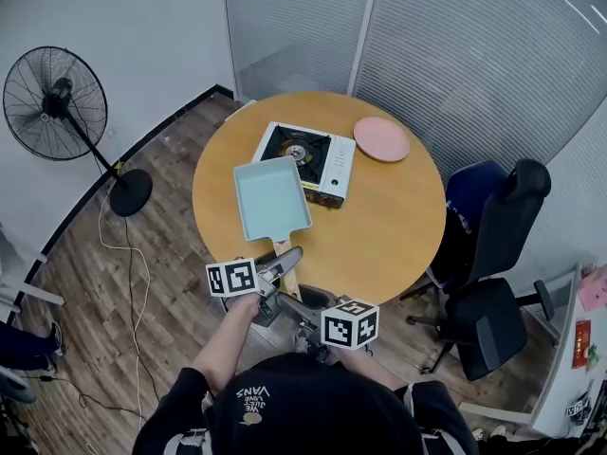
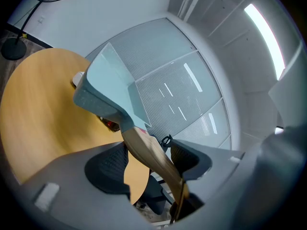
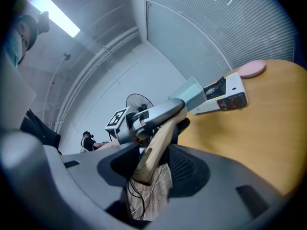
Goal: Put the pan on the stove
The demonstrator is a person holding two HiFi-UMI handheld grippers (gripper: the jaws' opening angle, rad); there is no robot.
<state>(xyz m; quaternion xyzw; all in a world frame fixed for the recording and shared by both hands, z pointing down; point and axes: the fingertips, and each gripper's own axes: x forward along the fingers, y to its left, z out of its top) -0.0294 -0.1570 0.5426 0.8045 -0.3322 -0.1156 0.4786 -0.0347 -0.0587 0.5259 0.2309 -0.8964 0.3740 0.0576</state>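
A light-blue rectangular pan [image 1: 271,198] hangs tilted over the round wooden table [image 1: 379,226], its far edge by the white gas stove [image 1: 318,156]. The pan's wooden handle [image 1: 285,253] reaches back past the table's edge. My left gripper [image 1: 283,262] is shut on that handle; in its own view the handle [image 2: 149,150] runs slantwise between the jaws of the left gripper [image 2: 149,161] up to the pan [image 2: 108,83]. My right gripper [image 1: 296,304] is shut on the handle's end [image 3: 146,163], behind the left one. The stove [image 3: 225,96] shows beyond.
A pink plate [image 1: 381,138] lies right of the stove. A standing fan [image 1: 55,102] is on the floor at left, its cable trailing. Two dark office chairs [image 1: 493,254] crowd the table's right side. A glass wall with blinds is behind. A person [image 3: 88,141] stands far off.
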